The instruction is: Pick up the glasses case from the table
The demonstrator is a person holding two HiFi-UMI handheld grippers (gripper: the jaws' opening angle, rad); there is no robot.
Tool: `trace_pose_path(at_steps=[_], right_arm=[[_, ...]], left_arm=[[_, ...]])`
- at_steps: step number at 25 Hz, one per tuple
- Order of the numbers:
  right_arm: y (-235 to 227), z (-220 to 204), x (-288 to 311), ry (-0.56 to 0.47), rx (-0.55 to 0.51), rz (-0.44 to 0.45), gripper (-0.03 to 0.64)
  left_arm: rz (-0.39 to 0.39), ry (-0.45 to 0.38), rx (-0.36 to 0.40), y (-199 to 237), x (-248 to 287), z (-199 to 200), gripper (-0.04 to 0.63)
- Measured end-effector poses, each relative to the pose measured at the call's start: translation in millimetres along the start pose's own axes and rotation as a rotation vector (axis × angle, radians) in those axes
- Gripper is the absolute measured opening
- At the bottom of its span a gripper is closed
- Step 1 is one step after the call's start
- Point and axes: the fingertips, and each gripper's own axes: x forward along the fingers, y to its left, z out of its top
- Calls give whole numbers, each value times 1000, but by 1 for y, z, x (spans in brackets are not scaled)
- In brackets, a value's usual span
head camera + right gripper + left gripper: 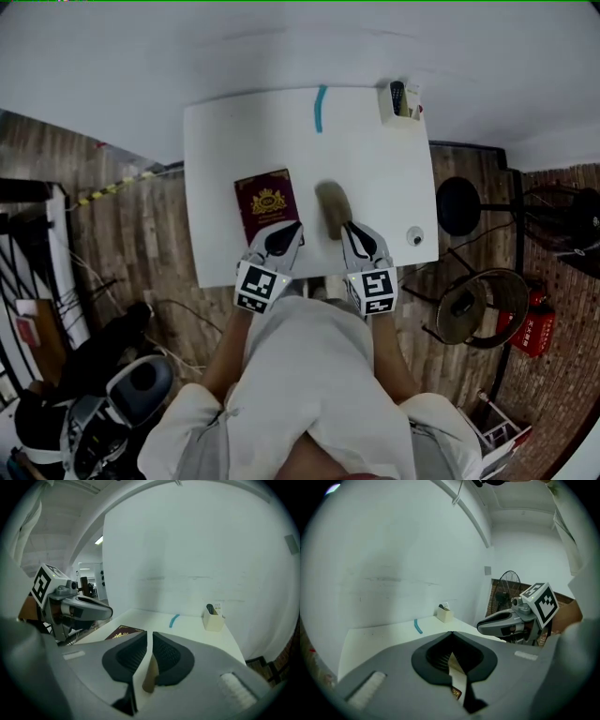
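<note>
Nearest, the person's pale shirt (309, 375) fills the bottom of the head view, above a wooden floor (141, 234). Just beyond it both grippers reach over the near edge of the white table (216, 187). The left gripper (452, 633) has its jaws closed together at the tips and holds nothing; it stands over the near end of a dark red booklet (265, 202) with a gold emblem, and a small piece of that booklet shows through the slot under the jaws. The right gripper (150, 633) has its jaws only a thin slit apart, and nothing is pressed between them. The glasses case (333, 208), brown and long, lies on the table just right of the booklet. Its near end is at the right gripper's tips, but I cannot tell if they touch. Part of the case shows through the gap below these jaws. To the right, near the table's edge, is a small round thing (414, 235). Farther, a blue strip (321, 108) lies by the far edge, and a white box (401, 101) with a remote in it stands at the far right corner, against the white wall (281, 37). A black stool (457, 204) stands on the floor right of the table.
</note>
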Motion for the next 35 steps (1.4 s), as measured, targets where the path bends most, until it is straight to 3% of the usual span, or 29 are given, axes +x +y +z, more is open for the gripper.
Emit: trace_pose_path(at_steps=[11, 18, 26, 35], right_arm=[[-13, -41, 40, 145, 28, -82, 121], [-18, -60, 60, 212, 15, -69, 190], [-27, -95, 81, 319, -28, -40, 297], [-30, -116, 97, 372, 24, 17, 374]], left_arm=[[-126, 75, -12, 15, 33, -26, 18], [-165, 123, -18, 13, 49, -42, 18], [-154, 163, -20, 8, 64, -52, 18], [-107, 202, -45, 8, 77, -59, 18]])
